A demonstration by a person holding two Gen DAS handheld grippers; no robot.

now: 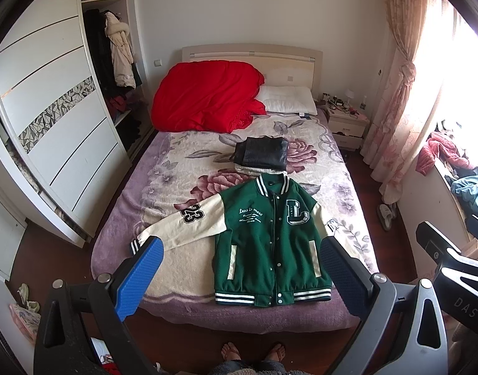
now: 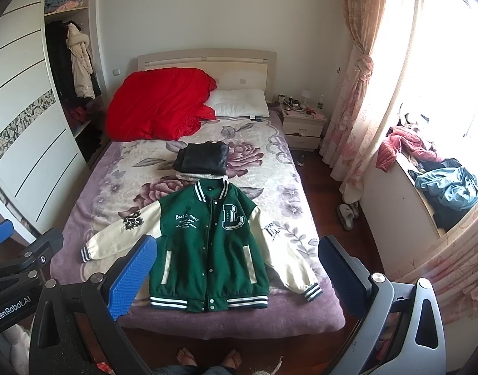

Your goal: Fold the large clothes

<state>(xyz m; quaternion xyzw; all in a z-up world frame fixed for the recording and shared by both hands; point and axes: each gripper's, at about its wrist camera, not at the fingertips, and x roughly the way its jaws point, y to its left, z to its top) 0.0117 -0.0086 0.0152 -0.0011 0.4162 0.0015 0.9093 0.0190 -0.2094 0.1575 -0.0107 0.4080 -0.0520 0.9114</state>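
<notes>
Varsity jacket (image 1: 271, 243) in green with cream sleeves is laid flat, front up and snapped closed, on the near half of the bed (image 1: 164, 168), its striped hem toward the foot and its collar toward the headboard. Both sleeves are spread outward; the one bearing a "23" patch reaches toward the wardrobe (image 1: 61, 131) side, and the other (fully seen only in the right wrist view) slants toward the window side with its cuff near the bed's edge. A large "L" is sewn on the chest. Just beyond the collar a pile of folded dark clothes (image 1: 261, 154) is stacked on the floral blanket, apart from the jacket or barely touching it; which cannot be told. At the head of the bed a red quilt (image 1: 204, 100) is heaped beside a white pillow (image 1: 287, 100), and a nightstand (image 1: 348, 125) is seen past it.

The left gripper (image 1: 242, 281) is held above the foot of the bed with its blue-padded fingers (image 1: 139, 281) spread wide and nothing between them. The right gripper (image 2: 236, 278) is held likewise, parted wide and empty, framing the jacket's lower half from above without touching it. Bare feet in sandals (image 2: 209, 359) are seen on the dark floor below, at the foot of the bed.
</notes>
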